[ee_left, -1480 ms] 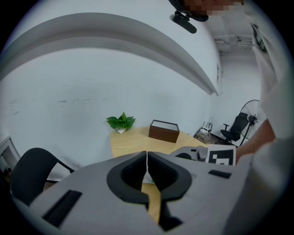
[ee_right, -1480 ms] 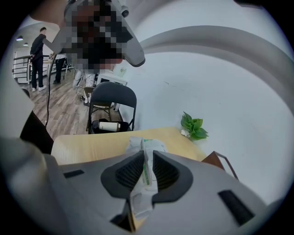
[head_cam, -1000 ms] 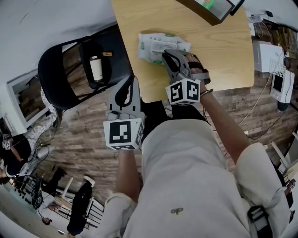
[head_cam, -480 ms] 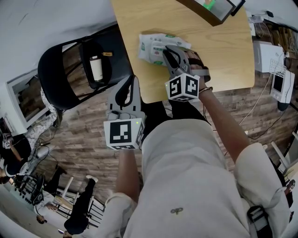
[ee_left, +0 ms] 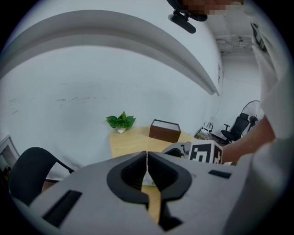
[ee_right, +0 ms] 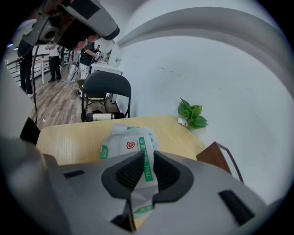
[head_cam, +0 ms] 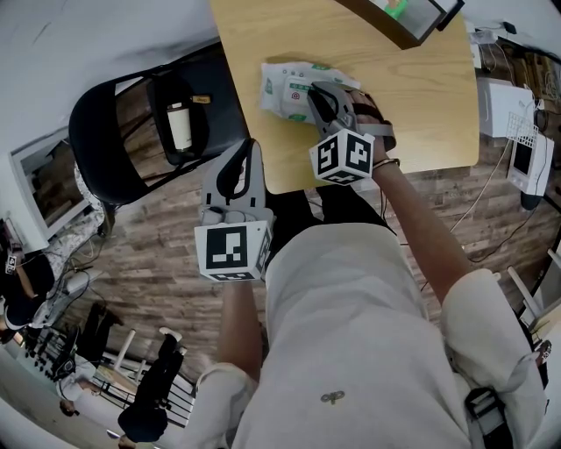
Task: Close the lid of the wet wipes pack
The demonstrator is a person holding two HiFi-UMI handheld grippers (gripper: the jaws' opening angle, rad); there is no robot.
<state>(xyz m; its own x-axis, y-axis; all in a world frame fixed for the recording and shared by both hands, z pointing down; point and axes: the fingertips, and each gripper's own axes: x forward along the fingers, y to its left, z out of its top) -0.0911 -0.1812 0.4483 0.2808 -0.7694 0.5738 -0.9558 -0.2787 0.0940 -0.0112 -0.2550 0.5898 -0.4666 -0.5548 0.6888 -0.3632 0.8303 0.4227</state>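
Observation:
The white wet wipes pack with green print lies on the wooden table near its left edge. My right gripper is lowered onto the pack's near right part and covers the lid. In the right gripper view the pack fills the space just past the right gripper. Its jaws have just been closing; a narrow gap remains, and only the pack's top shows through it, with nothing pinched. My left gripper hangs off the table's near edge, jaws together and empty, as the left gripper view confirms.
A black chair with a bottle on its seat stands left of the table. A brown open box sits at the table's far side, with a small plant by the wall. White devices and cables lie on the floor at right.
My right gripper has shifted a little farther over the pack and lower onto it. The left gripper has stayed where it was.

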